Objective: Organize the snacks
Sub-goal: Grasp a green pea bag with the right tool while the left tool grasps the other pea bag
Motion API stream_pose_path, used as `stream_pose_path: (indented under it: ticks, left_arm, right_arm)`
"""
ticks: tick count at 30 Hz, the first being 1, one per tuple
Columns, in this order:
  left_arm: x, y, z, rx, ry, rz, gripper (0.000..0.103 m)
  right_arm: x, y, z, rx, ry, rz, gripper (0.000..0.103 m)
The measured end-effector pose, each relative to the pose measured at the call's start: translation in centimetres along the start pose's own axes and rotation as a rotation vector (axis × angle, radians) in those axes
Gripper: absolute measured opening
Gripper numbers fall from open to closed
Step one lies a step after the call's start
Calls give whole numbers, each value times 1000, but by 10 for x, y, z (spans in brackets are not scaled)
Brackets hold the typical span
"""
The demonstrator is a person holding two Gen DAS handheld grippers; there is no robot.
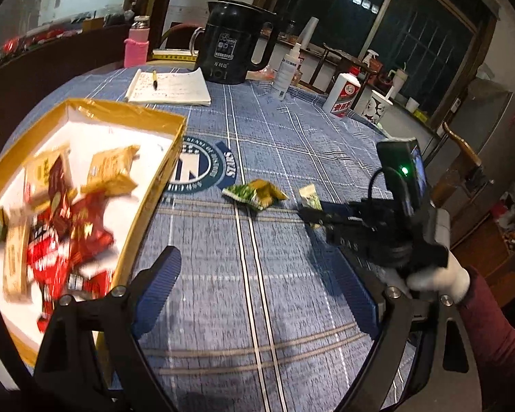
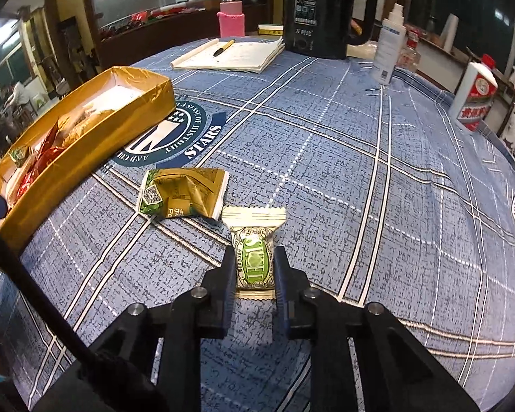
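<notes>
A gold box (image 1: 127, 111) (image 2: 86, 151) with a white inside holds several red and gold snack packets (image 1: 61, 240). My left gripper (image 1: 257, 279) hangs open over the blue tablecloth just right of the box, with nothing between its fingers. A crumpled green-and-gold packet (image 1: 254, 194) (image 2: 182, 192) lies on the cloth. Right beside it, my right gripper (image 2: 254, 264) is shut on a small white-and-green snack packet (image 2: 254, 240) (image 1: 310, 197), its pads pressing both sides. In the left wrist view a white-gloved hand (image 1: 439, 274) holds that right gripper.
At the back of the table stand a black kettle (image 1: 233, 44) (image 2: 326, 10), an open notebook with a pen (image 1: 171, 87) (image 2: 230, 55), a pink-sleeved bottle (image 1: 136, 48), a white spray bottle (image 2: 389, 44) and a white-and-red bottle (image 1: 343, 94) (image 2: 475, 92).
</notes>
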State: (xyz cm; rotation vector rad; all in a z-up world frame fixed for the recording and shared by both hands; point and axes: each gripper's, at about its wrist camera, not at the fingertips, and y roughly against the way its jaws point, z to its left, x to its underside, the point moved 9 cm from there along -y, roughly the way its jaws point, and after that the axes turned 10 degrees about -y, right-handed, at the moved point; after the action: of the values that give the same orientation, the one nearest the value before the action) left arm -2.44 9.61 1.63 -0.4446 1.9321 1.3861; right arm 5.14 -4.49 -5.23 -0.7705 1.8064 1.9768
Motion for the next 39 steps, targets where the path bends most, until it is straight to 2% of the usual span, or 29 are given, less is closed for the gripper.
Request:
stream_pose_path:
  ticks: [4,11,18,21,23,24,25,29,31,39]
  left_arm:
    - [-19,-20,-10,-28,-105,26,89]
    - [-41,-89,-18,-80,-262,123,89]
    - [-44,-133,-16,-127,-349,174,89]
    - [-38,-142,-20,-94,-363,205,89]
    - [-32,-146,-20,-97,-361,232,73]
    - [-30,-146,-22,-70,-355,234,53]
    - [-30,-144,-25,-43,-347,224,48]
    - [-29,-138,-30,-66,-355,215,45]
    - [-28,-132,-33,-58,-348,202,37]
    - [-27,-82,-39,-27,-274,110,28]
  right_arm:
    - [5,7,-3,-36,-63,-10,18]
    - [23,30,-11,-135,-176,-45,19]
    - [32,56,-32,-179,-247,-69,19]
    - [35,62,-41,-179,-268,-76,19]
    - [38,63,-44,-183,-280,-77,19]
    - [39,64,-44,-187,-288,-76,19]
    - [40,64,-45,-189,-294,-76,19]
    - [45,66,-46,-185,-307,-79,19]
    - [46,68,-46,-181,-310,-82,19]
    - [50,85,-36,-170,-301,-105,19]
